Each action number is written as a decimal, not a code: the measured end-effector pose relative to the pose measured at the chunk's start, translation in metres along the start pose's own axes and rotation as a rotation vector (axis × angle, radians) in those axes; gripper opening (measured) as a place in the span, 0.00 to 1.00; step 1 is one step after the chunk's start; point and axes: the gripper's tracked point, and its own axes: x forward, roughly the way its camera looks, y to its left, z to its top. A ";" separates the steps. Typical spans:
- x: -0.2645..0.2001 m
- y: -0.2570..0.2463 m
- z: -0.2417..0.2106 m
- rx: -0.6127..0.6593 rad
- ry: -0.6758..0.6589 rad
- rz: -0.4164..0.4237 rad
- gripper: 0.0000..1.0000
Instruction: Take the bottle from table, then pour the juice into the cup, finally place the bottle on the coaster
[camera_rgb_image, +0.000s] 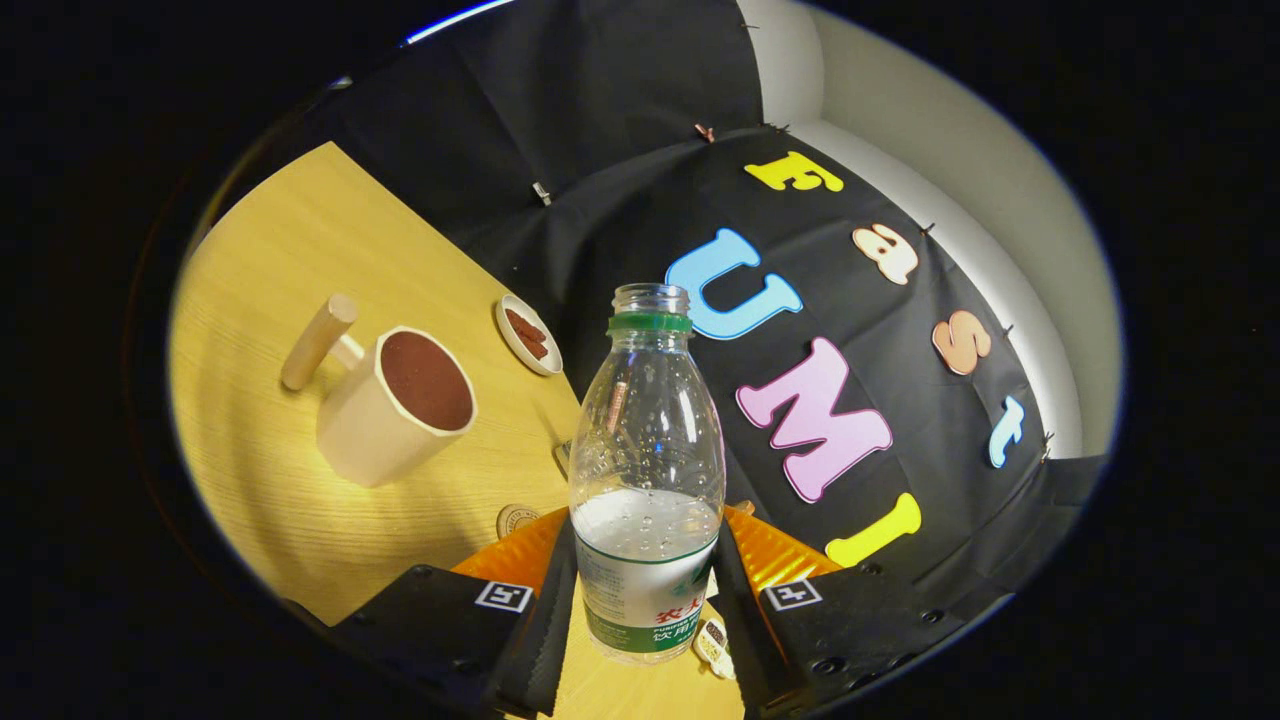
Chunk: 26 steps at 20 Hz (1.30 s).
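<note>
I have the gripper (640, 590) clamped on the bottle (647, 470), both fingers pressing its labelled lower half. The bottle stands upright between them, uncapped, liquid in its lower part. Beyond the fingers, on the wooden table (300, 250), sits the cup (397, 405) with a handle.
</note>
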 end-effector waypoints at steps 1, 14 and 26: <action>0.000 0.002 0.002 -0.034 -0.001 0.004 0.69; 0.010 0.026 -0.011 -0.530 0.056 -0.019 0.68; 0.020 0.027 -0.017 -0.650 0.086 -0.010 0.68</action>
